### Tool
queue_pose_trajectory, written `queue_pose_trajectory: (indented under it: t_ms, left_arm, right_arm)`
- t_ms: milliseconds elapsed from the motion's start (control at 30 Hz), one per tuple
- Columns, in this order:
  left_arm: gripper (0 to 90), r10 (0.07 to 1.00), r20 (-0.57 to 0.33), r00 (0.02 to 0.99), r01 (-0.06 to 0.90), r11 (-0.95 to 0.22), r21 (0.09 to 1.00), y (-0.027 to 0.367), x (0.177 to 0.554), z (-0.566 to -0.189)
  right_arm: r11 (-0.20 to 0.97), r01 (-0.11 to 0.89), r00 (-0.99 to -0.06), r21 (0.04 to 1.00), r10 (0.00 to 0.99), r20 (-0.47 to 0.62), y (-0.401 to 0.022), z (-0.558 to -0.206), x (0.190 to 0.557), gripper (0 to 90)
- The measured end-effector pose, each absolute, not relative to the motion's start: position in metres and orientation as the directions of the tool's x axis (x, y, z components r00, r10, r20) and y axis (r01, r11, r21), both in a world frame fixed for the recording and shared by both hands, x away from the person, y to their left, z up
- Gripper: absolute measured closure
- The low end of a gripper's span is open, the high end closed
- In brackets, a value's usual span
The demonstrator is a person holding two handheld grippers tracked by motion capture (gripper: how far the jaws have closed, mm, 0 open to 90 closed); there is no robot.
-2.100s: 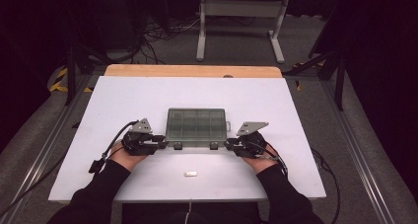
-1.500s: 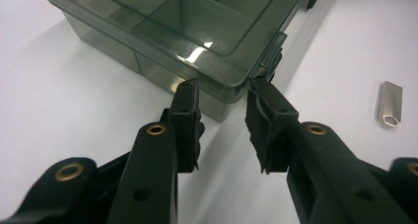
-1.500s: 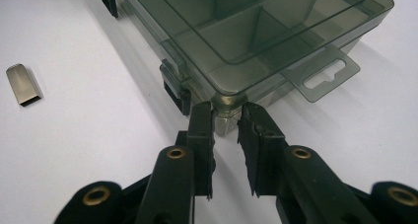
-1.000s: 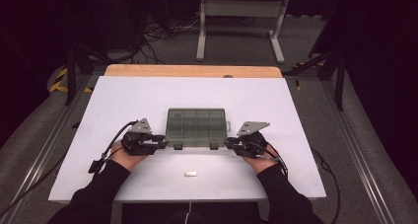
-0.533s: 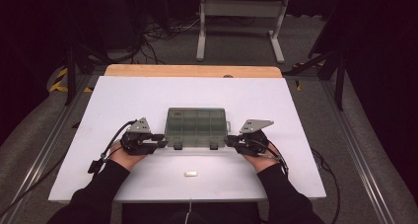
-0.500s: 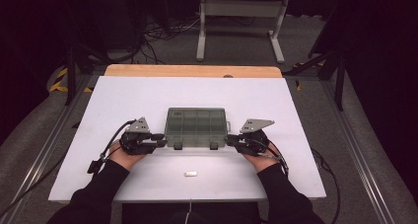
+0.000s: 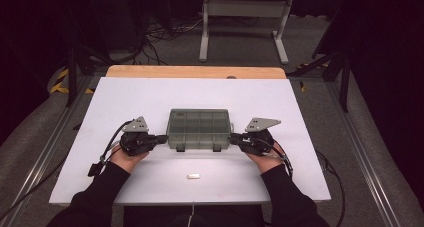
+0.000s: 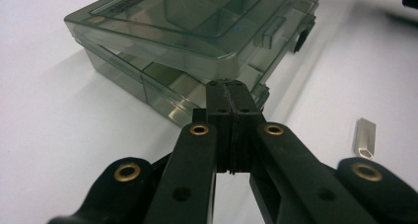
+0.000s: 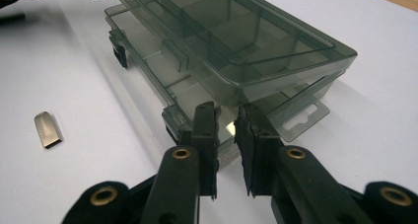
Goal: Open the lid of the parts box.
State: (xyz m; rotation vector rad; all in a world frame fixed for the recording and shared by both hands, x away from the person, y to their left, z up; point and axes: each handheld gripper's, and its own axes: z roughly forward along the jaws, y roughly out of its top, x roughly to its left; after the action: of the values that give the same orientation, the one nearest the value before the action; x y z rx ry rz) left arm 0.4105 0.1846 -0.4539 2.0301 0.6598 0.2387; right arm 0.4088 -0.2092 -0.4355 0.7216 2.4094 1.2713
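Observation:
A smoky clear organizer box (image 7: 200,124) with several compartments lies mid-table, its lid lifted a little off the base. My left gripper (image 7: 165,137) is at the box's front left corner. In the left gripper view the box (image 8: 197,17) is just beyond my left gripper (image 8: 230,88), whose jaws have just been closing and are now shut on nothing, tips against the corner under the lid's edge. My right gripper (image 7: 231,137) is at the front right corner. In the right gripper view my right gripper (image 9: 226,110) keeps a narrow gap, with the base corner of the box (image 9: 236,31) in it.
A small silver metal piece (image 7: 193,176) lies on the white table (image 7: 150,92) in front of the box, also seen as the metal piece (image 8: 365,137) and the metal piece (image 9: 48,130). Two dark latches (image 7: 180,148) hang on the box's front. A wooden strip (image 7: 195,71) edges the table's far side.
Almost nothing differs in the high view. Both hands stay at the box's front corners, and the right gripper has shifted very slightly.

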Motion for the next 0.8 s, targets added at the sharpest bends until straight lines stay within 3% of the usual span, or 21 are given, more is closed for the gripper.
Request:
queue_pose_trajectory:
  t_ms: [400, 800]
  left_arm:
    - [89.9, 0.570, -0.117, 0.813, 0.366, -0.344, 0.865, 0.184, 0.410, -0.453]
    - [89.8, 0.583, -0.084, 0.808, 0.340, -0.345, 0.875, 0.182, 0.405, -0.451]
  right_arm:
    - [0.470, 0.293, -0.817, 0.833, 0.575, -0.036, -0.211, -0.435, 0.410, 73.1]
    - [0.515, 0.308, -0.813, 0.800, 0.579, -0.059, -0.201, -0.434, 0.420, 39.7]
